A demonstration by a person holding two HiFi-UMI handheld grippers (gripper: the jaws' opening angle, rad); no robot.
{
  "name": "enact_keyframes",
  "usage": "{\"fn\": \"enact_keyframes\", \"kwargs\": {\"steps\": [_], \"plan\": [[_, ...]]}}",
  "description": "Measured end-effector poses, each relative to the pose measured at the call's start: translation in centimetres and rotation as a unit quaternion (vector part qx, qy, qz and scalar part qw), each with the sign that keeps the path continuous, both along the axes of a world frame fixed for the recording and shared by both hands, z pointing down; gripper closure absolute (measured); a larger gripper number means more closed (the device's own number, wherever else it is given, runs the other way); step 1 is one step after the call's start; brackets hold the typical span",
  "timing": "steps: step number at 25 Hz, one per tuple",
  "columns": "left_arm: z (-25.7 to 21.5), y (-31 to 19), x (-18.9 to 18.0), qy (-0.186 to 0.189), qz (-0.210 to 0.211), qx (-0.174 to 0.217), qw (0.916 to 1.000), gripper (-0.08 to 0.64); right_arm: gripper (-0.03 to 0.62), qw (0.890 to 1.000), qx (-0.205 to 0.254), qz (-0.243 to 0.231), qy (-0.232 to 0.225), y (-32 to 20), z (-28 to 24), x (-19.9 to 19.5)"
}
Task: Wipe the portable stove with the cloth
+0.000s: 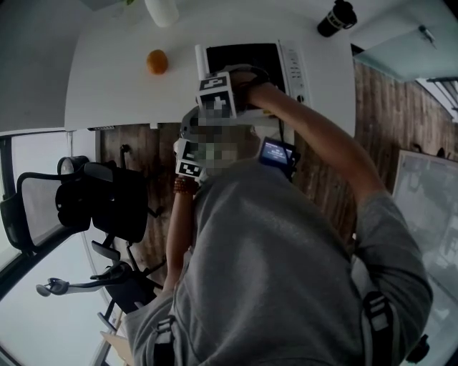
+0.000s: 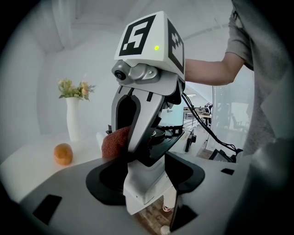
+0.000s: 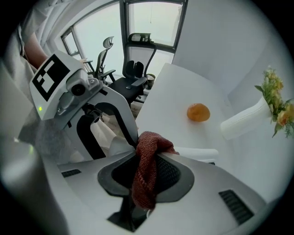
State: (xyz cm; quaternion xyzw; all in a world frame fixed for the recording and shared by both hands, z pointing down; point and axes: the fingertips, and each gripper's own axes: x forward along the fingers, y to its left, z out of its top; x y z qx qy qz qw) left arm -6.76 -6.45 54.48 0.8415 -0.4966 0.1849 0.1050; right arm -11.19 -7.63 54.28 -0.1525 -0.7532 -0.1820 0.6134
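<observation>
A white surface (image 1: 107,86) stands over a dark wooden plank floor (image 1: 372,121). A black mesh office chair (image 1: 100,200) sits off to the left, with glass walls behind it. The head view gives me little of the work. The person's grey shirt (image 1: 286,271) fills the lower frame. The right forearm and a marker cube cover the near half of the white portable stove with its black top (image 1: 243,53), which sits at the near edge of the surface. A black cup (image 1: 336,18) stands near the far right corner. A round orange fruit (image 3: 198,112) lies well left of the stove. A white vase of pale flowers (image 2: 73,119) stands beyond it, cut off by the frame in the head view.

The right tool (image 3: 131,213) has its jaws closed on a rust-red knitted cloth (image 3: 144,170), which bunches above the pinch and hangs down through it. In the left gripper view the cloth sits at that tool's tip, just by the left edge of the stove top; I cannot tell whether it touches. The left tool (image 2: 154,213) has its jaws apart. The stove's white near corner shows in the gap between them, and I cannot judge contact. Its left jaw is hard to make out against the grey housing.
</observation>
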Motion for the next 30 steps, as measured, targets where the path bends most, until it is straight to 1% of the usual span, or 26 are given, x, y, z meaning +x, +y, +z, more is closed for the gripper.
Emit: {"fn": "enact_keyframes", "kwargs": {"steps": [2,5,8,10,12,13,15,16,18,20,22,25,28,30], "plan": [[0.1,0.0,0.0,0.003,0.001,0.000,1.0000,0.290,0.488,1.000,0.010,0.003,-0.002,-0.1,0.2,0.0],[0.2,0.3,-0.3,0.003,0.002,-0.001,1.0000,0.289,0.486,1.000,0.001,0.018,-0.017,0.1,0.2,-0.3],[0.0,0.1,-0.1,-0.002,0.003,0.000,1.0000,0.289,0.486,0.998,-0.006,0.028,-0.047,-0.1,-0.2,-0.3],[-0.1,0.2,-0.1,-0.015,0.006,0.003,0.9999,0.290,0.479,0.996,-0.002,0.034,-0.077,-0.2,-0.5,-0.2],[-0.4,0.2,-0.3,-0.026,0.010,0.009,0.9996,0.296,0.476,0.992,-0.003,0.062,-0.110,-0.8,-1.0,-0.3],[-0.9,0.2,-0.4,-0.024,0.012,0.014,0.9996,0.296,0.476,0.988,-0.005,0.085,-0.126,-1.4,-1.6,-0.3],[-2.6,0.0,-1.0,-0.009,0.010,0.031,0.9994,0.297,0.476,0.977,-0.006,0.138,-0.162,-3.0,-3.2,-0.1],[-3.8,-0.1,-1.3,-0.005,0.008,0.043,0.9990,0.299,0.476,0.969,-0.005,0.165,-0.183,-3.9,-4.3,0.2],[-6.2,-0.4,-1.7,0.000,0.005,0.070,0.9975,0.322,0.476,0.948,-0.002,0.216,-0.235,-5.4,-7.1,0.9],[-8.7,-0.6,-2.0,0.009,-0.001,0.097,0.9952,0.358,0.476,0.921,-0.001,0.251,-0.299,-6.3,-10.3,1.8],[-11.1,-1.1,-2.6,0.015,-0.015,0.131,0.9912,0.392,0.476,0.889,0.001,0.275,-0.367,-6.8,-13.6,2.5],[-13.9,-1.6,-3.6,0.023,-0.057,0.175,0.9826,0.470,0.476,0.836,0.009,0.299,-0.460,-6.6,-17.8,4.1],[-15.6,-1.0,-3.9,0.041,-0.093,0.200,0.9745,0.499,0.476,0.789,0.010,0.302,-0.535,-5.1,-20.4,6.2],[-16.4,-0.6,-3.8,0.029,-0.106,0.204,0.9728,0.503,0.476,0.758,0.016,0.306,-0.576,-4.3,-21.6,7.7]]}}
